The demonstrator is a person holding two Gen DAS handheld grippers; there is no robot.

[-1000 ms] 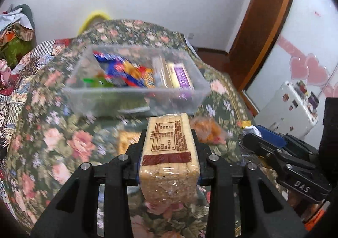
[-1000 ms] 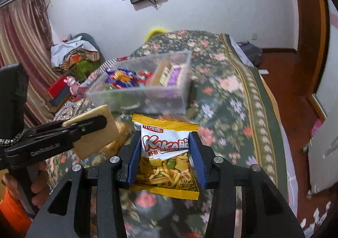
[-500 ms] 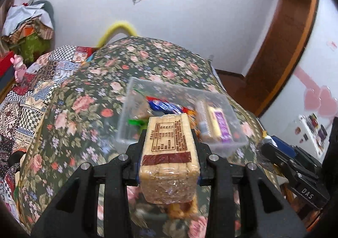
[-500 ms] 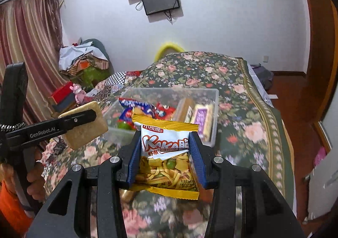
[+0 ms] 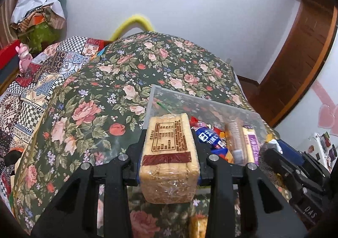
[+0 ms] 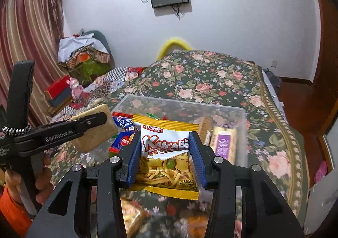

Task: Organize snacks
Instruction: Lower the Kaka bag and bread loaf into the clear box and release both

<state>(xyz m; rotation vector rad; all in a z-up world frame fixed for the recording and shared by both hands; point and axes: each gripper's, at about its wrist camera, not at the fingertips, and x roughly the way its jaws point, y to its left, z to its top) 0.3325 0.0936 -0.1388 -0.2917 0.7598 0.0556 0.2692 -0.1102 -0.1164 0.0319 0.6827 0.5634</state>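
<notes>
My left gripper [image 5: 169, 149] is shut on a clear-wrapped pack of pale crackers [image 5: 169, 159] with a brown printed label. It hangs just before the near left corner of a clear plastic bin [image 5: 202, 100] on the floral bedspread. My right gripper [image 6: 164, 153] is shut on a white and yellow snack bag [image 6: 166, 153], held above the near edge of the same bin [image 6: 186, 102]. The bin holds several wrapped snacks, among them a purple-labelled bar [image 6: 224, 143] and blue packets [image 5: 209, 138]. In the right wrist view the left gripper [image 6: 93, 124] and its cracker pack [image 6: 95, 130] show at left.
A floral bedspread [image 5: 147, 64] covers the bed, with a patchwork quilt [image 5: 42, 81] at left. More snack packs [image 6: 131, 216] lie on the bed below the grippers. A person's hand in an orange sleeve [image 6: 12, 216] holds the left tool. A wooden door frame [image 5: 300, 64] stands at right.
Both grippers have travelled forward over the bed with their snacks; the bin now lies close under them and looms larger. Neither grip has altered.
</notes>
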